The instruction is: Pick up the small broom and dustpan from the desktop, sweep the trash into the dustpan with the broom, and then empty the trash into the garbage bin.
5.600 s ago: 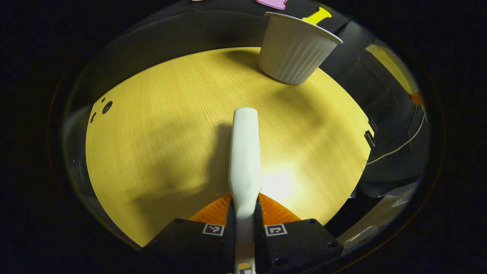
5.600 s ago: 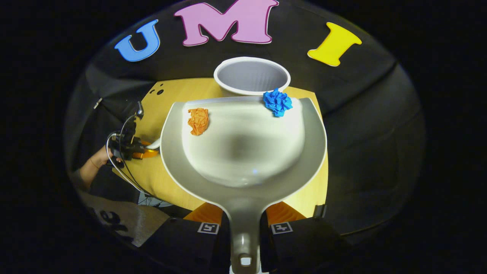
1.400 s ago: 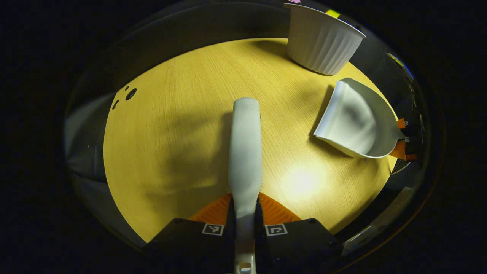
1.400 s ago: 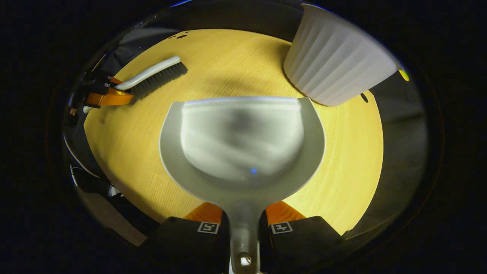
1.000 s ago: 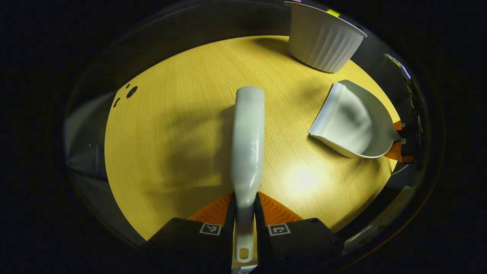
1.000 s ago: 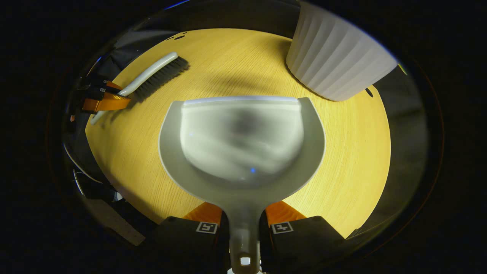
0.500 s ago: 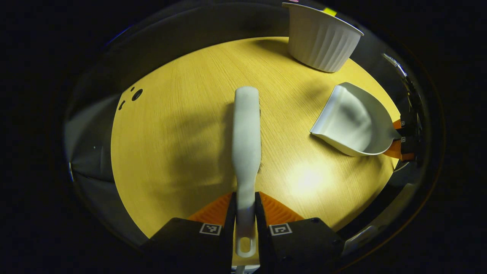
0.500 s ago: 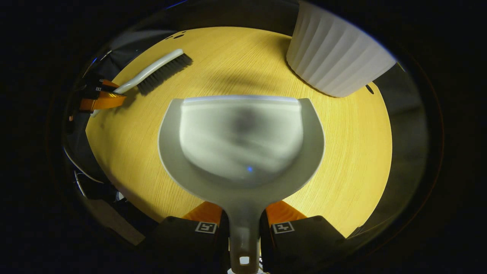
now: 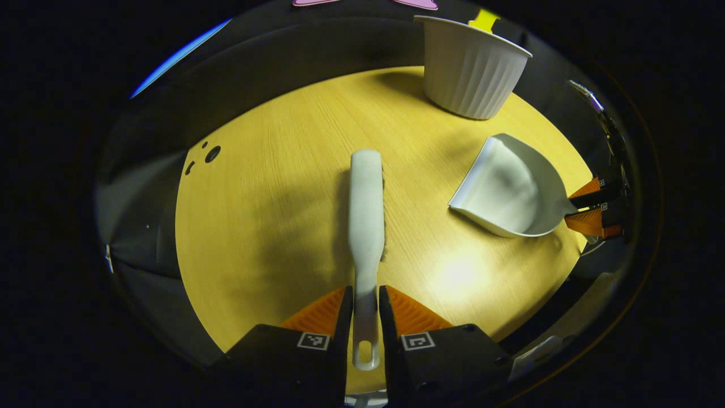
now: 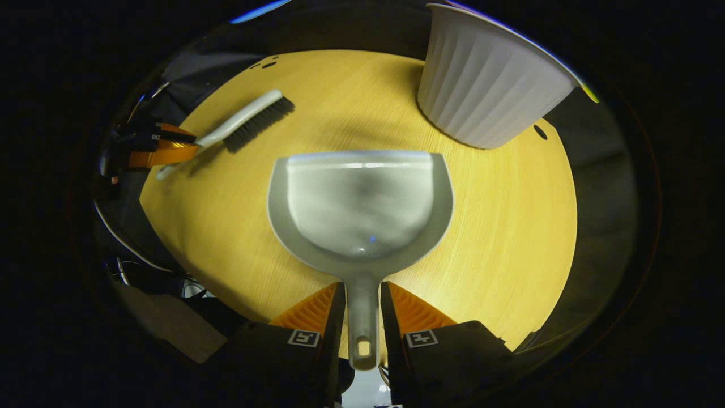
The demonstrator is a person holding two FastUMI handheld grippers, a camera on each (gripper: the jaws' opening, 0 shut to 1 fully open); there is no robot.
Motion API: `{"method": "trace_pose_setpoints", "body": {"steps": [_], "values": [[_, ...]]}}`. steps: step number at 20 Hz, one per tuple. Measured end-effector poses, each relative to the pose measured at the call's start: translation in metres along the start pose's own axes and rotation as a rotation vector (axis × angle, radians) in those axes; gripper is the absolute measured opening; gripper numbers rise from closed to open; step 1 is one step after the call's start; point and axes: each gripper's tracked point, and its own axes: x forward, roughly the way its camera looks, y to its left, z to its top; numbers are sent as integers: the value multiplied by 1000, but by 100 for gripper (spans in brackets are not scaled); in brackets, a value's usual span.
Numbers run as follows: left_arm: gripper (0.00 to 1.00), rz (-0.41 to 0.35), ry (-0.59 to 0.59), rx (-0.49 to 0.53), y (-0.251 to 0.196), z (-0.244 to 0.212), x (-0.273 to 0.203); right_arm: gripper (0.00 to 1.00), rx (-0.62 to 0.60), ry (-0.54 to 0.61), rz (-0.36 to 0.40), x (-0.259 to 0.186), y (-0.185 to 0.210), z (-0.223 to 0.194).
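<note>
Your left gripper [image 9: 362,309] had its fingers a little apart, with the thin end of the small broom [image 9: 366,198] lying between them rather than squeezed. The broom lay flat on the desktop [image 9: 272,226], head pointing away from you. It was the same on the other side: your right gripper [image 10: 362,306] stood slightly open around the handle of the dustpan [image 10: 362,204], which sat flat on the wood, just in front of the ribbed white garbage bin [image 9: 470,68] and not touching it. The pan looked empty and I saw no trash on the wood, so I judged this was the put-down at the end of the job.

The way to do it well was to draw each gripper straight back along its handle, jaws wide enough that neither finger dragged the tool. A sideways pull could have swung the pan into the bin.

As for writing, I could read no brand or label on broom, pan or bin. The only marks were small black-and-white square markers [image 9: 317,340] on the gripper bodies.
</note>
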Motion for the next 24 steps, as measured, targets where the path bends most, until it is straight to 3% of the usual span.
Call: {"method": "trace_pose_setpoints", "body": {"steps": [2,5,6,13,14,18,22,24], "values": [[28,-2,-72,-21,-3,16,-18,39,9,-64,-3,-27,0,15],[35,-7,-253,-47,-6,54,-54,40,29,-210,-9,-63,2,48],[31,-10,-323,-51,-7,67,-68,40,38,-265,-9,-74,4,62],[28,-19,-728,-17,-22,148,-171,39,95,-646,-52,-152,-13,140],[31,-13,-772,-11,-27,155,-184,39,86,-689,-72,-163,-17,147],[31,-27,-912,-34,-38,174,-222,39,49,-836,-139,-202,-24,165],[28,-39,-956,-40,-51,177,-240,35,40,-918,-176,-223,-24,177],[31,-55,-971,-48,-57,176,-245,36,39,-939,-172,-230,-20,178]]}}
